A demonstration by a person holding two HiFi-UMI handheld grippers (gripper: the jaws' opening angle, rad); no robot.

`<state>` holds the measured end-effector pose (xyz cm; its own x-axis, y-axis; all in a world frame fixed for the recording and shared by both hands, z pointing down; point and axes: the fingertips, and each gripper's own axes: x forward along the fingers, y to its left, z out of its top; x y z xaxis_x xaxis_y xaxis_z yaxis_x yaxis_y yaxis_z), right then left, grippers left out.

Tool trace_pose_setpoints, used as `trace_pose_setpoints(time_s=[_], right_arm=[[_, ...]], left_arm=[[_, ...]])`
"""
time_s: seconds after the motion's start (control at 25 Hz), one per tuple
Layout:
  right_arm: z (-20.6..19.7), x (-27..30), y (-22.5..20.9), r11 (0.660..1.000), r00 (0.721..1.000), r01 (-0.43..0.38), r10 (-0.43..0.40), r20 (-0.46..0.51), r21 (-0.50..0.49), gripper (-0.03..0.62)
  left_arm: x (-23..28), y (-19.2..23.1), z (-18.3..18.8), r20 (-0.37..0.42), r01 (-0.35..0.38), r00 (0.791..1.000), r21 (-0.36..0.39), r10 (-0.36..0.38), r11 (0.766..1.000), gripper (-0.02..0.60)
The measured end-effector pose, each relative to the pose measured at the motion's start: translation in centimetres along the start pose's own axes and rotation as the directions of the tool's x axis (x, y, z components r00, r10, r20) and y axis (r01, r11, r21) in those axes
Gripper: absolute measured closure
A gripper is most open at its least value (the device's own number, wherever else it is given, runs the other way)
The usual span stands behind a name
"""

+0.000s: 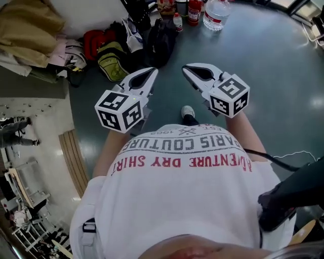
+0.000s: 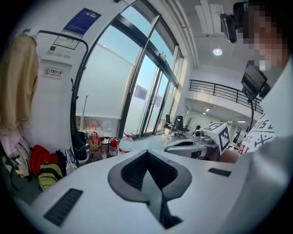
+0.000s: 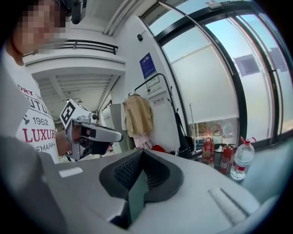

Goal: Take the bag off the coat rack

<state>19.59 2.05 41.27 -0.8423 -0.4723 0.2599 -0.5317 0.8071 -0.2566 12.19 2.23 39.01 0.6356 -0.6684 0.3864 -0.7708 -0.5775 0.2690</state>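
Arriving at the coat rack with jaws pressed together would be the likeliest failure; closed tips could only nudge the strap, not take it, so they need to part before contact. The black bag, which I take to be the one meant, hangs low on the rack by a long strap, well apart from both grippers; its bottom sits among floor clutter (a red bag, a green backpack, fire extinguishers, a water bottle), so a careless lift might drag or topple these. Pulling sideways rather than up could snag the strap and tip the rack, or disturb the beige coat hung higher up. The left gripper is fully closed and holds nothing; the right gripper is likewise closed tight and empty; neither touches anything.
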Motion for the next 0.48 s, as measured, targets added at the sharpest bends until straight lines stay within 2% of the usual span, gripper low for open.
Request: trace_pose_setpoints(time_s=[0.12,0.24,0.48], right_arm=[[1.9,-1.5,-6.5,0.999,1.000,0.027,-0.028,0.010,0.029,0.592],[3.7,-2.7,-11.2,0.999,0.999,0.045,-0.045,0.000,0.030,0.592],[8.4,-0.3,-14.5,1.000,0.999,-0.006,0.007,0.041,-0.014,0.592]], left_arm=[[6.2,-0.8,3.7,0.006,0.035,0.999,-0.007,-0.035,0.999,0.580],[9.9,-1.6,7.4,0.039,0.058,0.998,0.011,-0.058,0.998,0.579],[11.8,1.5,11.0,0.062,-0.009,0.998,0.022,0.008,1.000,0.580]])
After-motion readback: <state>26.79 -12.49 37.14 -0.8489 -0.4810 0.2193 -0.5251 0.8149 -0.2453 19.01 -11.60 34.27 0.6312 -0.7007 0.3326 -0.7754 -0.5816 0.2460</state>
